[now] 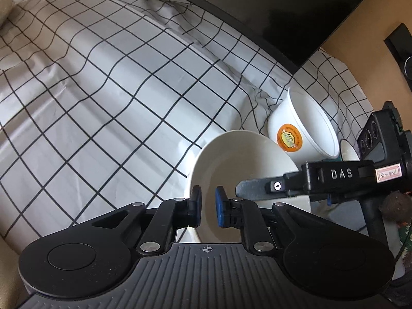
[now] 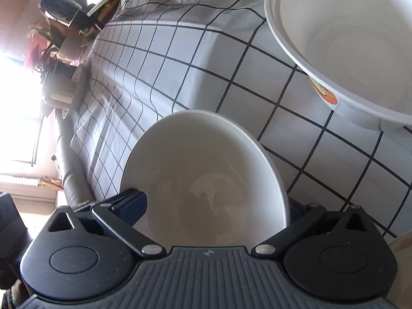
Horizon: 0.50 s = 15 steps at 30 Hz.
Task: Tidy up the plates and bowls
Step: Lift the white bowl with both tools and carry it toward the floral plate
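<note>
Bowl (image 2: 206, 180), white ceramic and empty, fills the lower centre of the right wrist view, between the widely spread fingers of the right gripper (image 2: 216, 211); whether the pads press on its sides cannot be told. In the left wrist view the same bowl (image 1: 244, 164) sits at the lower right, and the left gripper (image 1: 208, 206) has its blue pads clamped on the near rim, one outside and one inside. The right gripper (image 1: 247, 189) reaches in from the right edge there. Just behind the bowl stands a white plastic tub (image 1: 303, 131) with an orange round label, tilted, seen also at the upper right of the right wrist view (image 2: 347, 38). Everything rests on a white tablecloth (image 1: 116, 90) with a black grid, wrinkled in places. Further back, a black screen (image 1: 283, 13) crosses the upper right, with an orange-brown wall (image 1: 360, 38) beside it. In the right wrist view a bright window (image 2: 18, 90) and potted plants (image 2: 43, 51) are at the far left.
</note>
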### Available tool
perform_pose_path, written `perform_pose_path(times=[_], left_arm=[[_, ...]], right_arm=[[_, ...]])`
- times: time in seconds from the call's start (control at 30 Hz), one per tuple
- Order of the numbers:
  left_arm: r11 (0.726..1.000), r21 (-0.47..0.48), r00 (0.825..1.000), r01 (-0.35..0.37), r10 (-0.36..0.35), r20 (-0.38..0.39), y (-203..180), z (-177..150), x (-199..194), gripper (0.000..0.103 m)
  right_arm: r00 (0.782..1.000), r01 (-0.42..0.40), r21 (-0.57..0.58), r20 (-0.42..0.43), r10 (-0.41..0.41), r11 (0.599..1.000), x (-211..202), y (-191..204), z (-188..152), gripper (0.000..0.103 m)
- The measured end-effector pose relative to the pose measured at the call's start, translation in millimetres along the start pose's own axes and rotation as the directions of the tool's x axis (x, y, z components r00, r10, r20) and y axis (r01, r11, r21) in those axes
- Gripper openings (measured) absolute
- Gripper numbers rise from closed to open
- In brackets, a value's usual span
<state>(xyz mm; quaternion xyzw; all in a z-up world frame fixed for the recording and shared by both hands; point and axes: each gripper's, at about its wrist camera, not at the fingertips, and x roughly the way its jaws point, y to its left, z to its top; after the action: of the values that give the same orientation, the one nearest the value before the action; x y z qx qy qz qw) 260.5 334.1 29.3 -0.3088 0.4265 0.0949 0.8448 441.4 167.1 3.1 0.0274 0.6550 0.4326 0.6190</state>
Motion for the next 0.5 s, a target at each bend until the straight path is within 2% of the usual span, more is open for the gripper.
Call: perform_pose_path(times=[0.13, 0.27, 0.4, 0.5], left_arm=[[1.000, -0.007, 0.999, -0.022, 0.022, -0.030, -5, -2, -2, 0.015], [0.996, 0.068, 0.998, -0.052, 0.053, -0.020, -18, -13, -11, 0.016], [0.992, 0.103, 0.996, -0.080, 0.076, 0.037, -24, -22, -31, 0.017], [0.984, 0.109, 0.990, -0.139, 0.135, 0.048, -23, -22, -37, 0.018]], right_arm=[[1.000, 0.006, -0.078, -0.020, -0.007, 0.997, 1, 5, -1, 0.103], [0.999, 0.005, -0.188, -0.035, -0.012, 0.982, 2, 11, -6, 0.103], [0.999, -0.005, -0.198, -0.041, -0.003, 0.980, 2, 11, -4, 0.103], [0.999, -0.020, -0.202, -0.036, 0.013, 0.979, 1, 8, -4, 0.103]])
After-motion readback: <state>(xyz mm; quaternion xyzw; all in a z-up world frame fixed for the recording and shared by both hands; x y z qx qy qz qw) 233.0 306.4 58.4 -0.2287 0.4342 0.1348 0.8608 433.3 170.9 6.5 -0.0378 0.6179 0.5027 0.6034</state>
